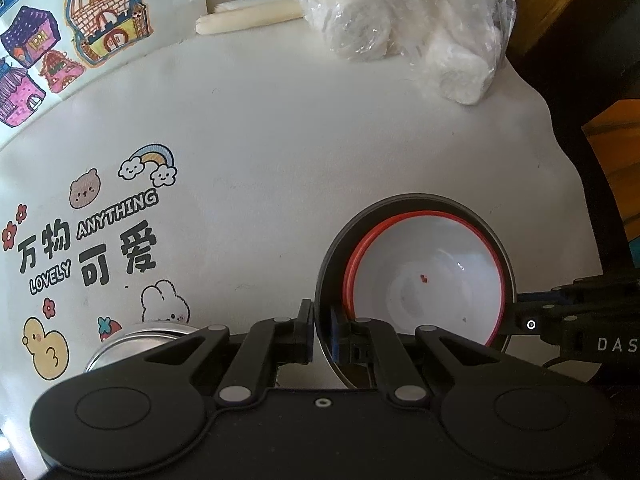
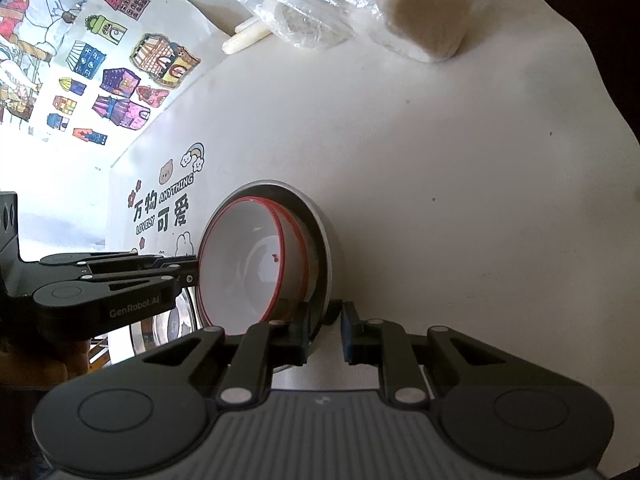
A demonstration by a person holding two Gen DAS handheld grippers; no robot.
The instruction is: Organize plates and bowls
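The worktop [image 1: 320, 140] is white and takes up most of both views. Cartoon stickers [image 1: 100, 240] of a bear, a rainbow, a duck and a rabbit sit on its left part, with the words "LOVELY ANYTHING" and Chinese characters. Beyond them, coloured drawings of houses [image 1: 60, 40] stand along the far left. At the far edge lies a clear plastic bag [image 1: 408, 24] of white round pieces, and just beside it two pale sticks [image 1: 248, 18]. To the right the worktop ends against dark and wooden surfaces.

On the near right part of the worktop stands a grey metal bowl [image 1: 404, 204]. Inside it are nested white bowls with red rims [image 1: 424, 272], two rims showing in the right wrist view; the upper one bears a small red mark on its inner wall. A shiny steel bowl [image 1: 140, 338] lies near the stickers, left of the grey bowl and partly hidden behind the left hand-held gripper.

The left hand-held gripper [image 1: 322, 334] is clamped narrowly on the grey bowl's near wall, one finger outside and one inside. The right hand-held gripper [image 2: 326, 330] reaches the same bowl from the opposite side. Its jaws stand narrow with the grey rim between them; whether both pads press on the rim cannot be told.
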